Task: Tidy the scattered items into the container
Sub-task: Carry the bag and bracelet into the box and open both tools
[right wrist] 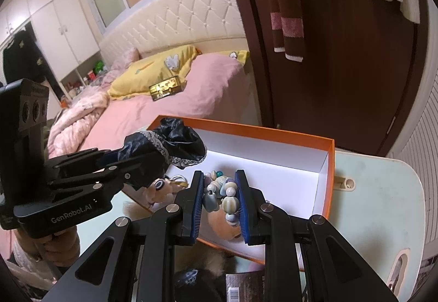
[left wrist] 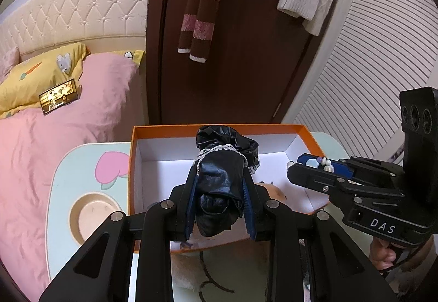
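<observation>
1. We hold the left gripper [left wrist: 220, 181] over the near half of the orange box [left wrist: 219, 128], its two blue-padded fingers [left wrist: 191, 200] pinching a black glossy scrunchie [left wrist: 221, 184] with a thin lace trim.
2. The scrunchie fills the gap between those fingers and bulges out past their tips, hanging above the box's white floor.
3. We hold the right gripper [right wrist: 220, 192] over the near edge of the same box [right wrist: 331, 165]; its blue pads are pressed onto a beaded bracelet [right wrist: 223, 196] of pale blue, cream and lilac beads.
4. The bracelet sits bunched between the pads, with a few beads poking above and below them.
5. From the left wrist camera, the right gripper [left wrist: 314, 165] reaches in from the right side, its beads [left wrist: 324, 162] just past the scrunchie and over the right part of the box.
6. From the right wrist camera, the left gripper [right wrist: 153, 154] comes in from the left, with the scrunchie [right wrist: 169, 143] over the box's left corner.
7. Inside the box, right below both pairs of fingers, lies a small peach plush toy [right wrist: 227, 228]; a second doll-like piece with a round eye [right wrist: 158, 187] lies to the left of the right gripper's fingers.
8. The box stands on a pale green table [right wrist: 383, 206], beyond which we see a pink bed [left wrist: 54, 137] and a brown door [left wrist: 246, 55].
9. A person's hand [left wrist: 383, 252] grips the right gripper's handle at the lower right of the left camera's view.
</observation>
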